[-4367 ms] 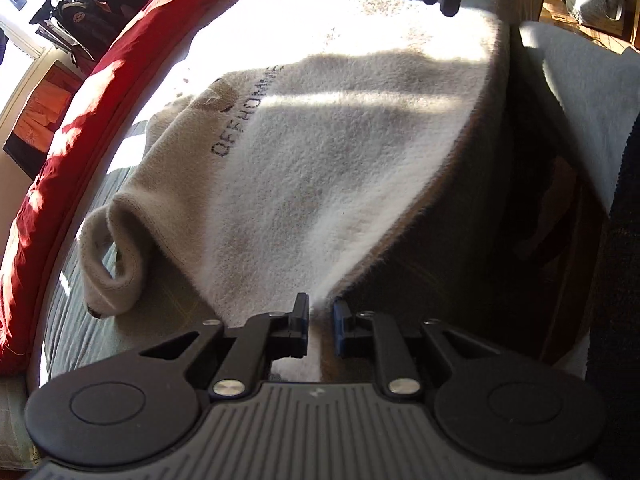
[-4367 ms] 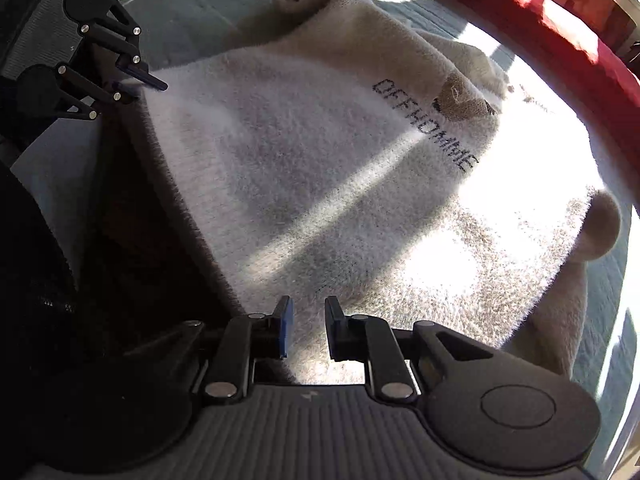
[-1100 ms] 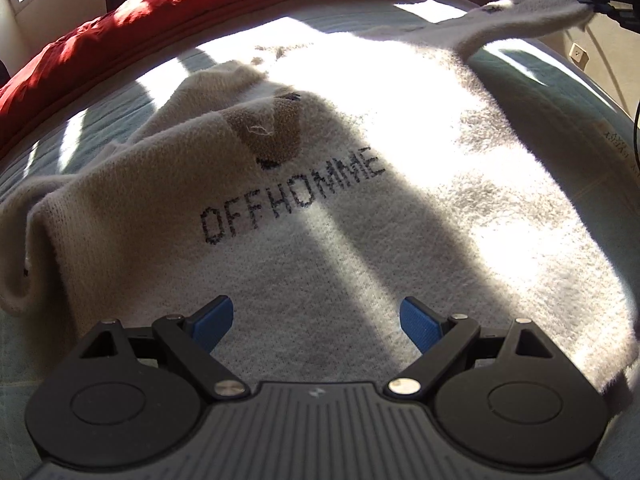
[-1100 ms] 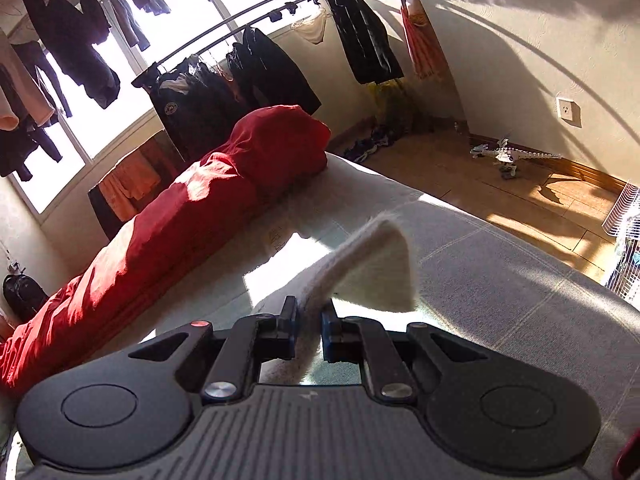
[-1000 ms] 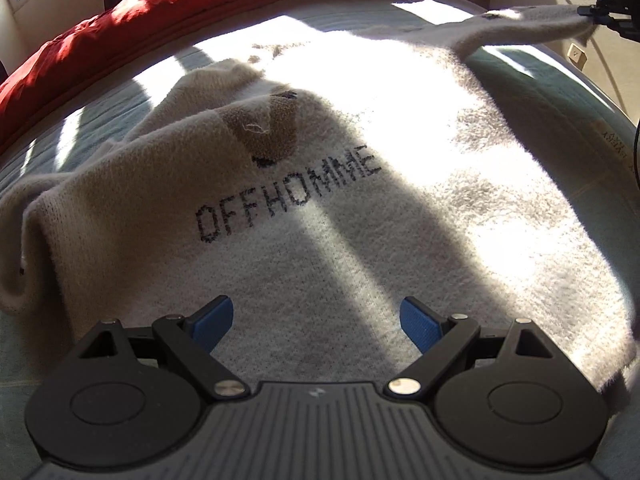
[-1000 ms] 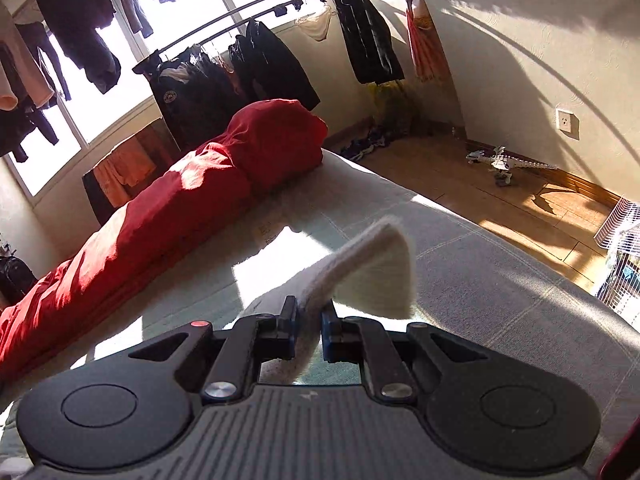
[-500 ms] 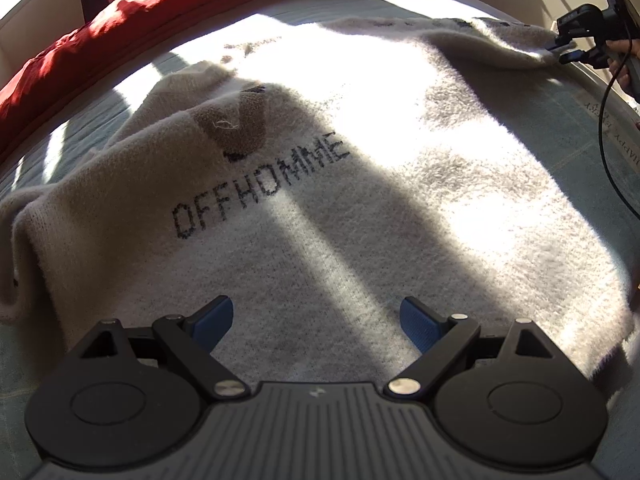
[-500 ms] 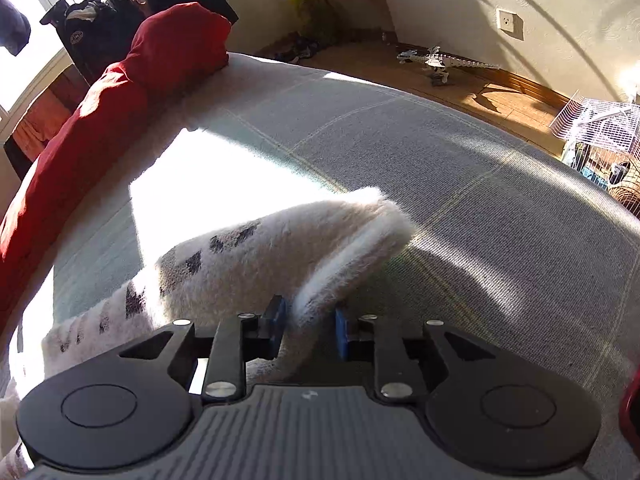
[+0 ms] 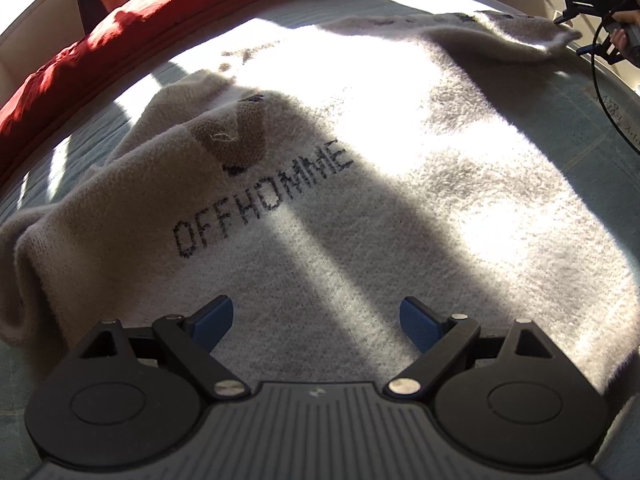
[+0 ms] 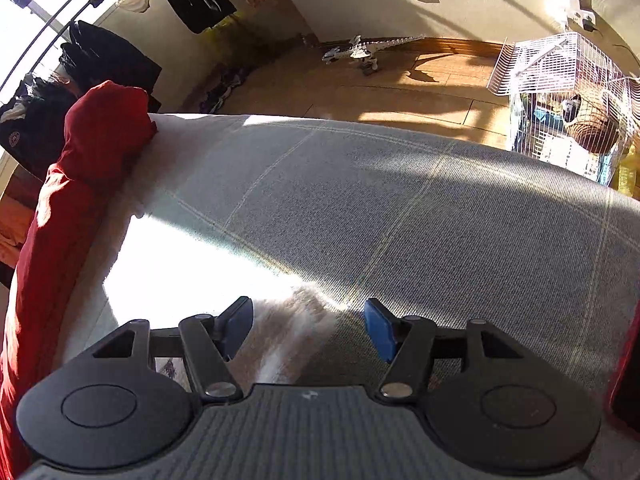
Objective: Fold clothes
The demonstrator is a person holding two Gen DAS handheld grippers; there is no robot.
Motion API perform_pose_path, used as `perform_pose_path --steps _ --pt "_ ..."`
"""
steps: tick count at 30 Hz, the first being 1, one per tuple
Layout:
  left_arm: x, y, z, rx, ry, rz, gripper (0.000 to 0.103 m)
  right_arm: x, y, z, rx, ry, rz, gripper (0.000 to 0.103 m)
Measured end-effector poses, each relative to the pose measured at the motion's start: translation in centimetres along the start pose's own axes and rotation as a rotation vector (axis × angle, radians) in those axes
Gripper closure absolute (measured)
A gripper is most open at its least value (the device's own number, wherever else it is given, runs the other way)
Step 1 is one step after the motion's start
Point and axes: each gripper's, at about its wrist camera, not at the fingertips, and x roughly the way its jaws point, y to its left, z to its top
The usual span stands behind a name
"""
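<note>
A cream fluffy sweater [image 9: 360, 200] with the dark lettering OFFHOMME lies spread face up on the grey bed cover [image 9: 592, 128]. My left gripper [image 9: 316, 318] hovers open over its lower hem, nothing between the blue pads. One sleeve [image 9: 516, 34] stretches to the far right, where my right gripper [image 9: 576, 20] shows beside a hand. In the right wrist view the right gripper [image 10: 310, 326] has its jaws opening; the sleeve cuff [image 10: 296, 332] lies on the bed between the pads, which no longer press it.
A long red duvet [image 9: 100, 36] [image 10: 52, 216] runs along the far side of the bed. Beyond the bed's edge are a wooden floor [image 10: 400, 84], a toy dinosaur [image 10: 368, 52], a white wire cage [image 10: 568, 92] and dark clothes hanging on a rail [image 10: 108, 56].
The right gripper came down to the bed with the sleeve cuff, rolled, and opened, letting the cuff go. The sleeve now lies flat. The left gripper stayed open over the hem.
</note>
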Motion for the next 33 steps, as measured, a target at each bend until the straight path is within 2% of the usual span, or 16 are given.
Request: perform_pose_path --steps 3,5,6,7,8,11,14,15,16,17,23,26,27,28,30,33 --pt "0.5 0.1 0.2 -0.010 0.012 0.002 0.012 2.0 -1.2 -0.7 0.082 0.057 0.233 0.037" --pt "0.8 0.0 0.3 -0.013 0.017 0.000 0.012 3.3 -0.9 -0.9 0.057 0.060 0.262 0.038" --pt "0.7 0.0 0.3 -0.010 0.014 -0.002 0.012 3.7 -0.7 -1.0 0.038 0.055 0.265 0.054" --pt "0.7 -0.1 0.3 -0.005 0.013 -0.003 0.012 3.9 -0.5 -1.1 0.009 0.042 0.257 0.088" --pt "0.8 -0.1 0.3 -0.003 0.013 -0.002 0.012 4.0 -0.1 -1.2 -0.024 0.025 0.245 0.093" --pt "0.8 -0.2 0.3 0.005 0.013 0.002 0.012 2.0 1.7 -1.5 -0.191 -0.105 0.217 0.094" --pt "0.8 -0.2 0.4 -0.001 0.012 0.001 0.012 0.1 3.3 -1.6 -0.315 -0.197 0.183 0.094" --pt "0.8 -0.3 0.4 0.000 0.010 0.001 0.012 0.0 3.7 -1.5 -0.344 -0.207 0.132 0.093" --pt "0.7 -0.3 0.4 0.000 0.008 0.001 0.012 0.1 4.2 -1.4 -0.371 -0.212 0.060 0.088" --pt "0.5 -0.4 0.4 0.002 0.004 0.000 0.012 -0.1 4.3 -1.4 -0.375 -0.204 0.026 0.082" --pt "-0.5 -0.4 0.2 0.005 -0.031 -0.010 0.012 -2.4 4.9 -3.1 -0.319 -0.103 0.008 0.073" --pt "-1.0 -0.3 0.0 0.007 -0.051 -0.022 0.012 -4.4 7.7 -6.9 -0.437 -0.014 0.090 0.070" --pt "-1.1 -0.3 0.0 0.011 -0.057 -0.029 0.012 -5.1 8.6 -8.1 -0.476 0.016 0.118 0.067" --pt "-1.2 -0.2 0.0 0.018 -0.067 -0.029 0.012 -5.7 9.5 -9.4 -0.515 0.046 0.145 0.057" --pt "-1.2 0.2 0.1 0.021 -0.082 -0.034 0.012 -6.6 11.9 -12.7 -0.605 0.139 0.208 0.049" --pt "-1.0 1.4 0.4 0.008 -0.095 -0.047 0.012 -7.1 15.4 -17.8 -0.695 0.262 0.306 0.048"
